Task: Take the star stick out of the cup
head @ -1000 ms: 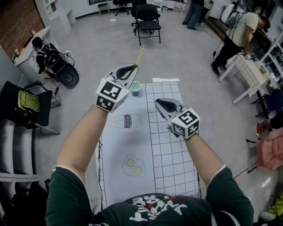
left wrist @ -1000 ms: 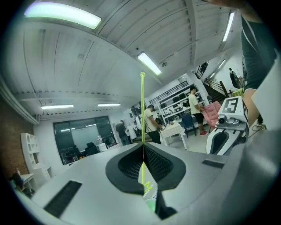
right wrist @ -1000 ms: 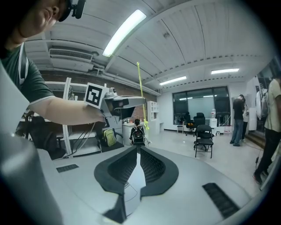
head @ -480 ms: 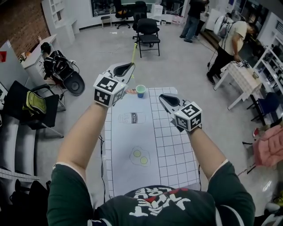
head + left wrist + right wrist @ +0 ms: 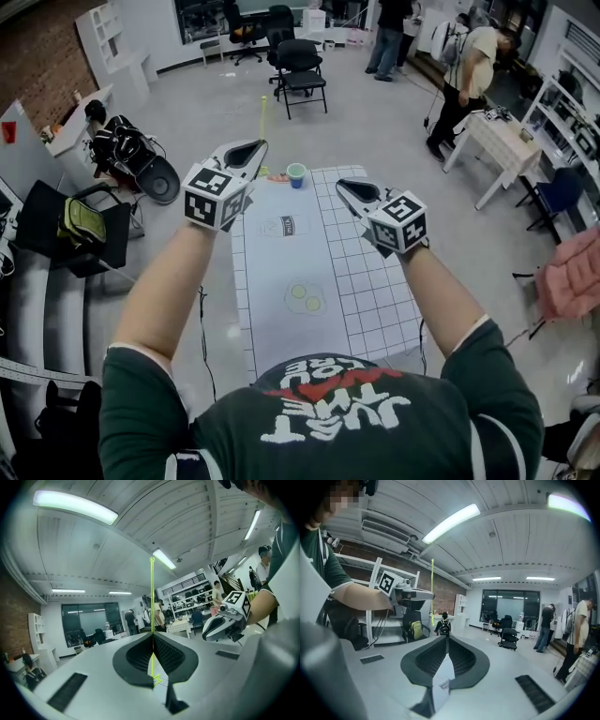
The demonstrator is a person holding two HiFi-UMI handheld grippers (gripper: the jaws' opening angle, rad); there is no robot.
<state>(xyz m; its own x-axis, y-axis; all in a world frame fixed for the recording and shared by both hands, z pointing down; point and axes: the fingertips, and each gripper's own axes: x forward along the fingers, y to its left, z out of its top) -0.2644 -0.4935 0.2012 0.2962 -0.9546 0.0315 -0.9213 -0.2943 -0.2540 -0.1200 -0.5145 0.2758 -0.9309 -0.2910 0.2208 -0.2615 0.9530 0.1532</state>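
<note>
My left gripper (image 5: 253,148) is raised above the table's far left corner and is shut on the thin yellow-green star stick (image 5: 263,114), which points up and away from it. In the left gripper view the stick (image 5: 152,597) runs straight up from the closed jaws (image 5: 152,635), with its star end (image 5: 157,680) below them. The small green cup (image 5: 296,174) stands on the far end of the white table (image 5: 281,267), to the right of the stick and apart from it. My right gripper (image 5: 350,187) hovers over the table's right side, shut and holding nothing (image 5: 447,638).
The table mat carries a milk print (image 5: 286,225) and an egg print (image 5: 305,298). A small orange item (image 5: 277,175) lies beside the cup. A black chair (image 5: 298,61) stands beyond the table, another chair (image 5: 80,230) and bags (image 5: 131,155) at left, people and a white table (image 5: 497,141) at right.
The left gripper has drawn left and away from the cup with the stick, which now stands more upright. Both grippers sit higher over the table, and the view has pulled back.
</note>
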